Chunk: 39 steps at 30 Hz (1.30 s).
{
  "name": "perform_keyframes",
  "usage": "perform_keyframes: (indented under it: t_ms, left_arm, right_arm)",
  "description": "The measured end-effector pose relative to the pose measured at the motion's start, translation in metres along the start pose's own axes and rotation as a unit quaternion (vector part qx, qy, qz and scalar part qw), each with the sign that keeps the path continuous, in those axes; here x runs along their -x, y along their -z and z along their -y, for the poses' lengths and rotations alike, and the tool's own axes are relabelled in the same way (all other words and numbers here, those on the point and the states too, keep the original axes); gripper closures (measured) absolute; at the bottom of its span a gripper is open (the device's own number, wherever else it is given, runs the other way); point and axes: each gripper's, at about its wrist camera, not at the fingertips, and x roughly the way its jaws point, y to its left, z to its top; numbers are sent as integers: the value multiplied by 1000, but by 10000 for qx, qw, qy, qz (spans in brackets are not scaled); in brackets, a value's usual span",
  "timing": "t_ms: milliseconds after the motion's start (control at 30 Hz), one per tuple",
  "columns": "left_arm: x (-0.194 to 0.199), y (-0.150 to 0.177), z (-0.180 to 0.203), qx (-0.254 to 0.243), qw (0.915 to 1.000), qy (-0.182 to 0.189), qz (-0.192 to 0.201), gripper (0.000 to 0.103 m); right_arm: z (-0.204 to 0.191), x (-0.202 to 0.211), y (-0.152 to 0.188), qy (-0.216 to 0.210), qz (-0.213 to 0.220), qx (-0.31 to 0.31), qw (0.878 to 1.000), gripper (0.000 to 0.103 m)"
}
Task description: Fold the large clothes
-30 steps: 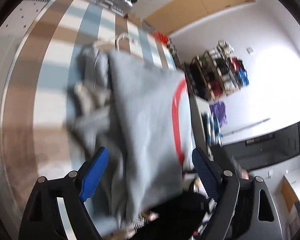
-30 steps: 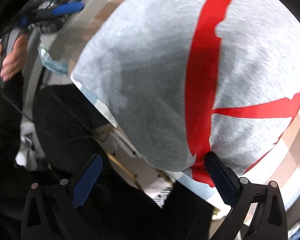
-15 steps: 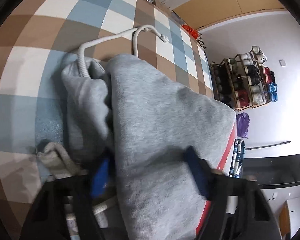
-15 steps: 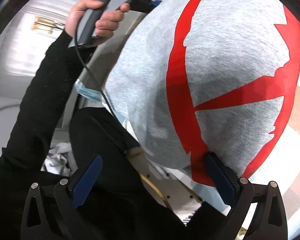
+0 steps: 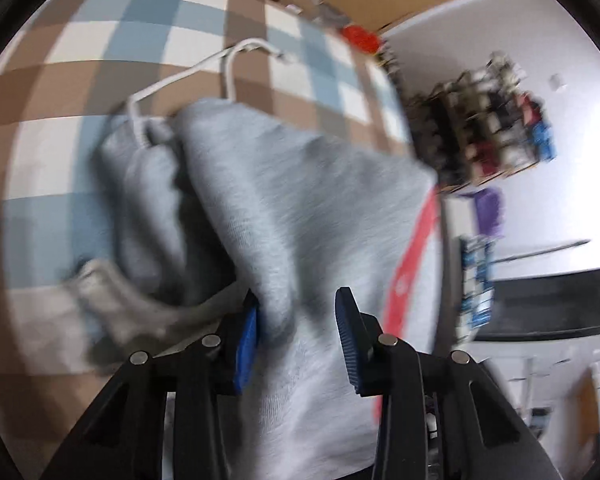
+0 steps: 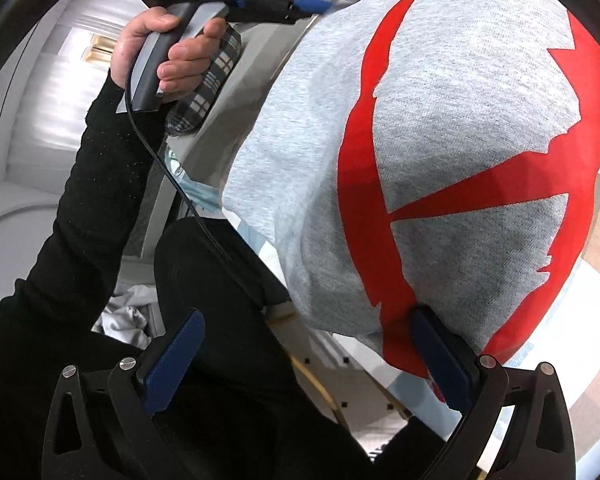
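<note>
The hoodie (image 5: 300, 208) is grey with a red print, folded over on a checked cloth (image 5: 100, 60). Its white drawstring (image 5: 188, 76) trails onto the checks. One folded edge overhangs the table's near side.

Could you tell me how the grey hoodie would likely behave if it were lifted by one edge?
The grey hoodie would probably sag limply: it already bunches in soft folds and drapes over the table edge. Its thick knit suggests moderate weight. The white drawstring would likely dangle free.
</note>
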Motion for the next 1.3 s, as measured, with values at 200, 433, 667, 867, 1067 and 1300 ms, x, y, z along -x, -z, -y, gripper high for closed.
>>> perform_keyframes:
  t_ms: [200,433,667,867,1067,1300]
  left_arm:
    - [-3,-25,-43,576,9936,866,446,44]
    - [-23,-27,-66,872,9925,640,573,55]
    - [3,-16,-49,338,9938,492,938,97]
    - [15,-6,-47,270,9903,635,1207,97]
    - [49,-6,-42,281,9821,1123,1486,98]
    - [44,-7,-38,29,9846,957,1462,98]
  right_arm:
    - [0,1,3,-6,97,-12,10000,0]
    - [-1,-1,3,40,68,-21,10000,0]
    - [1,0,6,13,157,-101,9998,0]
    - [0,4,4,122,191,-120,9997,0]
    - [-16,-8,-2,-263,-170,83,9995,0]
    - [-22,-25,-13,-370,-543,-113,9978,5]
